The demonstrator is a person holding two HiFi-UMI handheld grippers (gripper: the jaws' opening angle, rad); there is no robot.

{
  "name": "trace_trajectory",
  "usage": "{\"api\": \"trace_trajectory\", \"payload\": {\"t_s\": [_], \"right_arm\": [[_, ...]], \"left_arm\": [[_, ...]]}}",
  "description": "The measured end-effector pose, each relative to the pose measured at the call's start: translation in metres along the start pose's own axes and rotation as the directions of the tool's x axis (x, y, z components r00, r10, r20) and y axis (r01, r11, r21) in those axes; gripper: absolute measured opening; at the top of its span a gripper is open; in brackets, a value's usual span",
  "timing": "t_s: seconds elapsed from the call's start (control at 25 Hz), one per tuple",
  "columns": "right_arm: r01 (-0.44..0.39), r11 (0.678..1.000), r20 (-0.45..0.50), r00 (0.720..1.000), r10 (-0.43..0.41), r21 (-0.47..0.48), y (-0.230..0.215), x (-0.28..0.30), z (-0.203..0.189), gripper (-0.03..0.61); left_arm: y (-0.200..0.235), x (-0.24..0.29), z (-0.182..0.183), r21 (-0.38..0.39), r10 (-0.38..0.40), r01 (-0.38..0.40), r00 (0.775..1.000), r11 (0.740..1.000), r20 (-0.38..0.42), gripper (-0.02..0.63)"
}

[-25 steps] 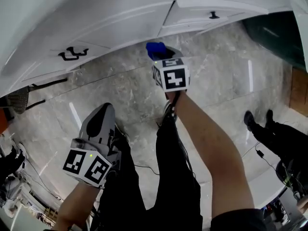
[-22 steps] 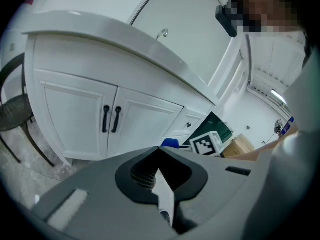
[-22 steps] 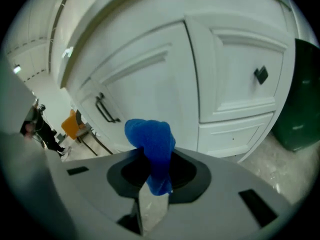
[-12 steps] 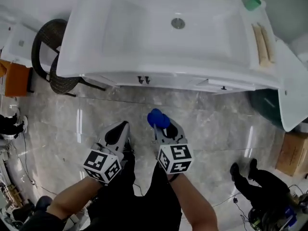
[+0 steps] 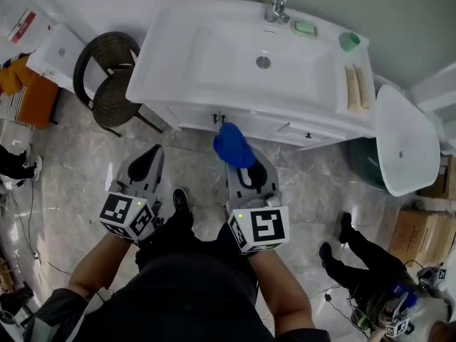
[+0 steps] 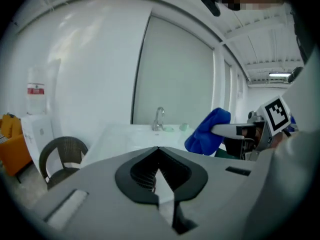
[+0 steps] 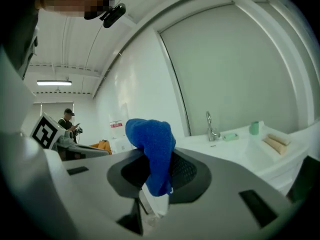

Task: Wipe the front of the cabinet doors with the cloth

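The right hand-held gripper (image 5: pixel 241 164) is clamped on the blue cloth (image 5: pixel 231 145), which bunches up out of its jaws and hangs over them in the right gripper view (image 7: pixel 152 149). The left hand-held gripper (image 5: pixel 152 155) has its jaws together with nothing between them, as its own view shows (image 6: pixel 158 150), and it is held level with the right one, well apart to its left. Both point toward the white cabinet doors (image 5: pixel 274 127) under the basin (image 5: pixel 214 55). In the head view the cloth overlaps the lower edge of the doors by their dark handles; whether it touches them cannot be told. The left gripper view shows the cloth (image 6: pixel 206 133) raised in the air in front of the basin. A tap (image 5: pixel 276 2) stands at the basin's back, and a dark wicker chair (image 5: pixel 107 84) stands on the grey floor (image 5: pixel 78 169) to the left.
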State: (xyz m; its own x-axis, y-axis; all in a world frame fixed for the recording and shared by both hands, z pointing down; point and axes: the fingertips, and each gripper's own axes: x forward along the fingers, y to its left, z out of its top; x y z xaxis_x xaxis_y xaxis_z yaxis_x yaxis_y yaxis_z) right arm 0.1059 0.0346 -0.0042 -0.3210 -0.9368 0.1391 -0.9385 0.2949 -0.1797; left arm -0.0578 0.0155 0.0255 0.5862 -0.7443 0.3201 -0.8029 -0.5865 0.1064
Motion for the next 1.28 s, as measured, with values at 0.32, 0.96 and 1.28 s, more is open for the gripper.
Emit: {"api": "trace_trajectory", "payload": {"t_s": [0.32,0.96,1.28], "right_arm": [[-0.048,0.996,0.116,0.992,0.057,-0.074,0.058,-0.042,0.094,0.078],[-0.144,0.989,0.147,0.978,0.149,-0.047,0.101,-0.038,0.12,0.078],[-0.166,0.986,0.136,0.977,0.167,-0.02,0.104,-0.037,0.111,0.078]], "left_arm": [[-0.027,-0.067,0.113,-0.094,-0.042,0.068,0.966,0.993,0.256,0.001],[-0.051,-0.077,0.143,-0.052,-0.153,0.18,0.932,0.982,0.328,0.001],[-0.045,-0.075,0.141,-0.057,-0.149,0.175,0.937,0.983,0.316,0.002]]}}
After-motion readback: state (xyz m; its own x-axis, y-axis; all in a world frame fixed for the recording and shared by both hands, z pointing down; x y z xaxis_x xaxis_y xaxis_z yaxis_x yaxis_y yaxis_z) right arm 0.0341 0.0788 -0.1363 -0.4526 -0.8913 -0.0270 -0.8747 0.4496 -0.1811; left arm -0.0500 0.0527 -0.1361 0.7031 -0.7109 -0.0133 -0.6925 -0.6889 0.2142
